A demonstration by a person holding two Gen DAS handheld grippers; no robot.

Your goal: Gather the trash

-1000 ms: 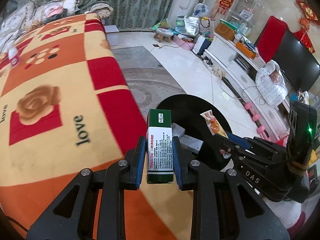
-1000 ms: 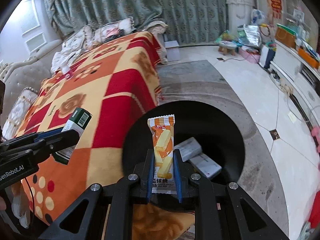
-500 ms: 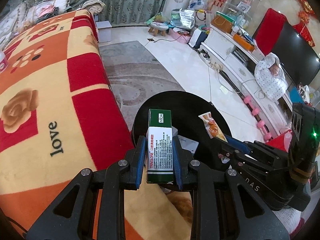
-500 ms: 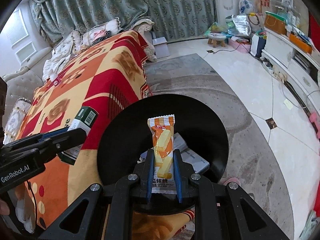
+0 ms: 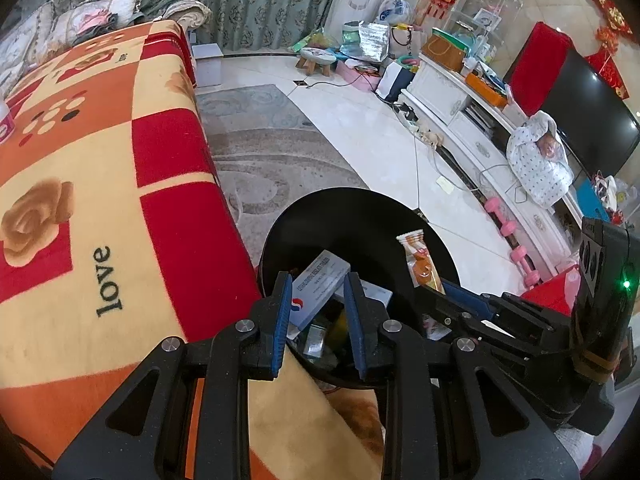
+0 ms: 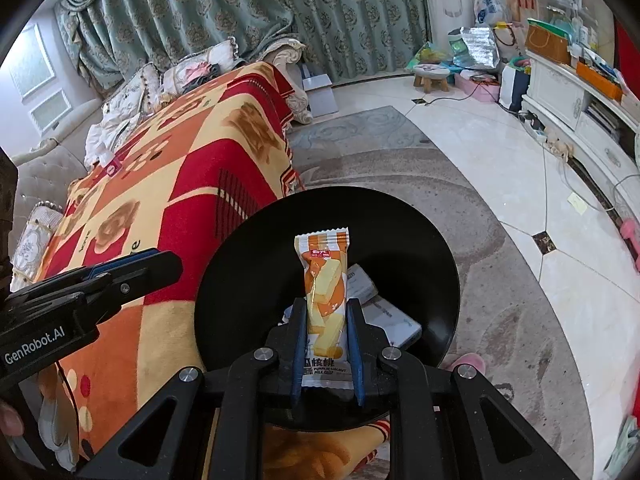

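A black round bin (image 5: 360, 216) stands on the floor beside the blanket-covered sofa; it also shows in the right wrist view (image 6: 256, 276). White boxes (image 5: 320, 284) lie inside it. My left gripper (image 5: 320, 312) hangs over the bin's near rim, open and empty. It shows at the left of the right wrist view (image 6: 160, 268). My right gripper (image 6: 327, 340) is shut on an orange snack packet (image 6: 325, 280), held upright over the bin. The packet shows in the left wrist view too (image 5: 420, 260).
A red, orange and cream blanket (image 5: 80, 200) covers the sofa at left. A grey rug (image 6: 400, 168) and tiled floor lie beyond the bin. A white TV cabinet (image 5: 480, 136) with clutter runs along the right. Pink dumbbells (image 5: 516, 248) lie on the floor.
My left gripper has opened and the green and white box it held is gone from its jaws. Both grippers have moved further over the bin. The right still holds the snack packet.
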